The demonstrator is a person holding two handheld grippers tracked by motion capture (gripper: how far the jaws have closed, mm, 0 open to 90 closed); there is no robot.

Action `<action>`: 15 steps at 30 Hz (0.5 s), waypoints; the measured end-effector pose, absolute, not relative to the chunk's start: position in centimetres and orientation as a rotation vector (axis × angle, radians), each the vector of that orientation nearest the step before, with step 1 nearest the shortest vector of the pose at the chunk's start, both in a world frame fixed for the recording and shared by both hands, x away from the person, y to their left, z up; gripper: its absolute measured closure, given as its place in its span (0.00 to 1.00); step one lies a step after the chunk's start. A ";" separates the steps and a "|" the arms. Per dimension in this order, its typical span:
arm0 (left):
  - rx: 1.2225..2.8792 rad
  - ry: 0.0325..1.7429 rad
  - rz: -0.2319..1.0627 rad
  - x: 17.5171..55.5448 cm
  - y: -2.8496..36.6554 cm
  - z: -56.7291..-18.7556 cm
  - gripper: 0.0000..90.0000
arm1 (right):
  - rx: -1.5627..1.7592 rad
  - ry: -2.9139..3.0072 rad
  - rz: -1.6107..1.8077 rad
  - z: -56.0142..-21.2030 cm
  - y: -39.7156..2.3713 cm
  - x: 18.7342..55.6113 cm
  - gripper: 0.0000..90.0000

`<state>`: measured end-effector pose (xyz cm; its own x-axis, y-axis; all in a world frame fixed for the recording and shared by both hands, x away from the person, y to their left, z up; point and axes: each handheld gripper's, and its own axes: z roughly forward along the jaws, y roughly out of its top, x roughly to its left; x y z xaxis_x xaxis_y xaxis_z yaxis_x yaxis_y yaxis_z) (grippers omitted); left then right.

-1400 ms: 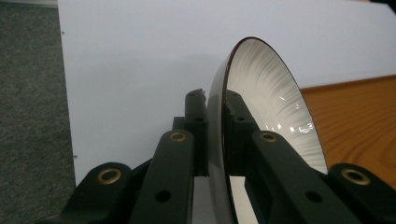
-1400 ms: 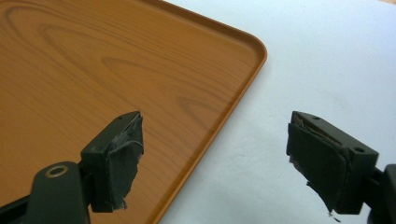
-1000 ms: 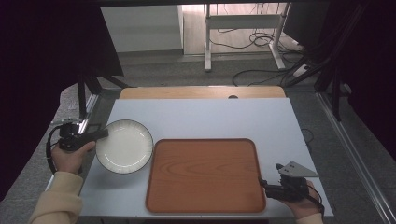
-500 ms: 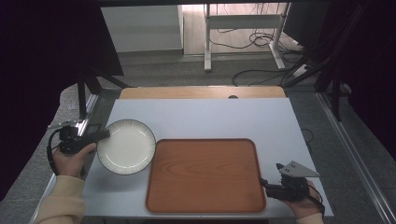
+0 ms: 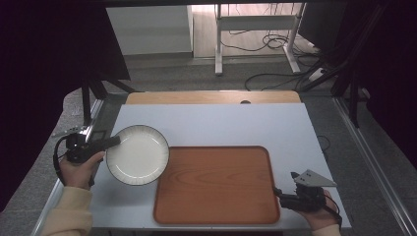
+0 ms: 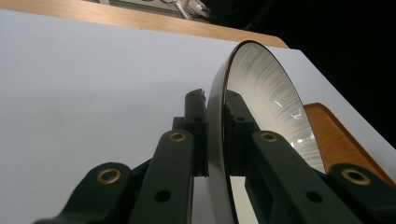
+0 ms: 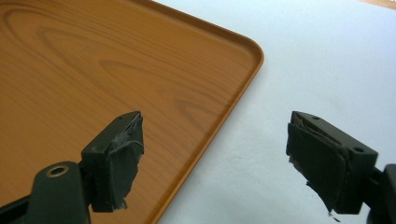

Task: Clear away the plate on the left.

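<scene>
A white plate (image 5: 138,154) with a dark rim hangs over the table's left side, its right edge reaching over the left rim of the wooden tray (image 5: 216,184). My left gripper (image 5: 111,143) is shut on the plate's left rim; in the left gripper view the plate (image 6: 266,98) stands edge-on, clamped between the two black jaws of that gripper (image 6: 215,109). My right gripper (image 5: 276,193) rests at the tray's near right corner, jaws open. In the right gripper view this gripper (image 7: 215,140) straddles the rim of the tray (image 7: 93,70) with nothing between the pads.
The table (image 5: 211,123) has a pale blue-white top with a wooden strip (image 5: 211,97) along its far edge. Dark floor with cables and a metal stand (image 5: 255,29) lies beyond it.
The left hand has carried the plate a little to the right, so its edge now overlaps the tray's left rim. The right hand and its gripper have stayed put.
</scene>
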<state>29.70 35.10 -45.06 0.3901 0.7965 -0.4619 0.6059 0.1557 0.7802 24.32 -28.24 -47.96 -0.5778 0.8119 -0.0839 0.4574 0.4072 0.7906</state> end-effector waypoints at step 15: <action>1.535 1.257 0.186 29.5 33.3 -44.6 0.92 | 1.082 2.194 1.038 -47.9 -28.4 24.4 0.22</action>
<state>29.53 33.34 -44.55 0.4267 0.7704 -0.4738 0.5998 0.1510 0.7857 24.40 -28.37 -47.88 -0.5725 0.8156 -0.0844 0.4521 0.3998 0.7974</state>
